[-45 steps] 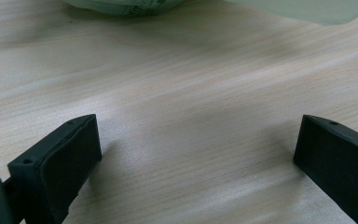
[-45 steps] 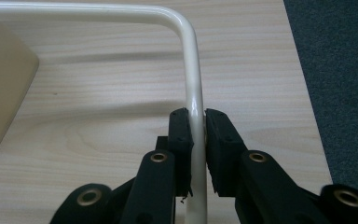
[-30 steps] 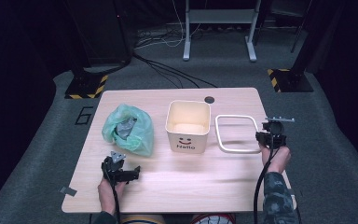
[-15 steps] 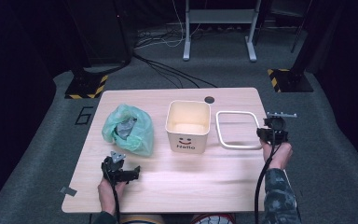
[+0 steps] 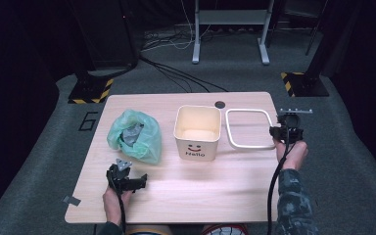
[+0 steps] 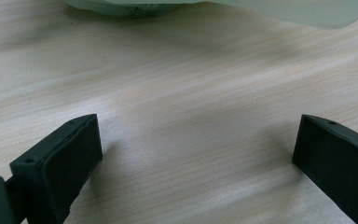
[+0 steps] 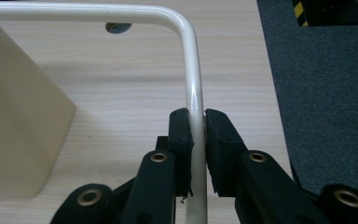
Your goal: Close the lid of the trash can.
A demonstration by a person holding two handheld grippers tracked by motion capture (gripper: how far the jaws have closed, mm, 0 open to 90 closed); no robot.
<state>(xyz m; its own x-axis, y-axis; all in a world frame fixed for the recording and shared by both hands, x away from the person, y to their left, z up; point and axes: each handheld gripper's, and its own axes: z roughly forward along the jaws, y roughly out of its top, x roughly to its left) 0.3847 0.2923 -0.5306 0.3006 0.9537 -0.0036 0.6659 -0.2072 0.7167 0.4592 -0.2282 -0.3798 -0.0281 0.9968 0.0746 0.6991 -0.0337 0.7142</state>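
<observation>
A white rounded-square tube frame (image 5: 248, 128) lies right of a cream bin (image 5: 198, 132) with a smiley and "Hello" on its front. My right gripper (image 5: 277, 131) is shut on the frame's right-hand bar; in the right gripper view the pads (image 7: 182, 135) pinch the white tube (image 7: 193, 79) between them, just below its rounded corner. A crumpled green plastic bag (image 5: 133, 136) sits left of the bin. My left gripper (image 5: 127, 180) rests near the table's front edge below the bag, its jaws wide open over bare wood (image 6: 198, 140), with the bag's edge (image 6: 270, 9) just ahead.
The wooden table (image 5: 200, 196) has a round cable hole (image 5: 220, 104) behind the bin, also in the right gripper view as the hole (image 7: 118, 28). Grey carpet (image 7: 326, 93) lies past the right edge. A desk frame and cables stand on the floor beyond.
My right gripper has risen a little with the frame's bar still clamped in it. The left gripper, bag and bin have stayed put.
</observation>
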